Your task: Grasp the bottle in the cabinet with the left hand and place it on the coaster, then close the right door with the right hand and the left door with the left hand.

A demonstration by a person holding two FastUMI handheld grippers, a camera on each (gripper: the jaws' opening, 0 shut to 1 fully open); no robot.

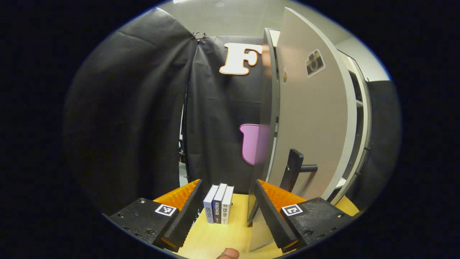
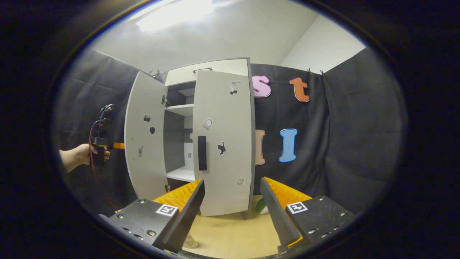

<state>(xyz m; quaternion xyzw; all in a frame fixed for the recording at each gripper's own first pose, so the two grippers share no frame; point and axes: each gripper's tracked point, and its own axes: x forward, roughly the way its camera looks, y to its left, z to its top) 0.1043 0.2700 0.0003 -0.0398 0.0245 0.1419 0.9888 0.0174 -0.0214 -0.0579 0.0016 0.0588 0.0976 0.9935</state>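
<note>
In the left gripper view my left gripper (image 1: 228,181) is open with nothing between its fingers. It sits just left of the cabinet's left door (image 1: 312,118), which stands swung out, its dark handle (image 1: 293,169) facing me. In the right gripper view the right gripper (image 2: 233,180) is open and empty in front of the cabinet. There the right door (image 2: 222,144) with its black handle (image 2: 202,153) lies flat against the cabinet front. The left door (image 2: 145,140) hangs wide open. A hand holds the left gripper (image 2: 102,145) beyond that door. A pale small object (image 2: 189,241) on the table is half hidden by my finger.
Three upright books (image 1: 218,208) stand on the wooden table (image 1: 215,237) ahead of the left gripper. White shelves (image 2: 181,108) show inside the cabinet. Something green (image 2: 260,207) lies at the cabinet's right foot. Black cloth walls surround the booth.
</note>
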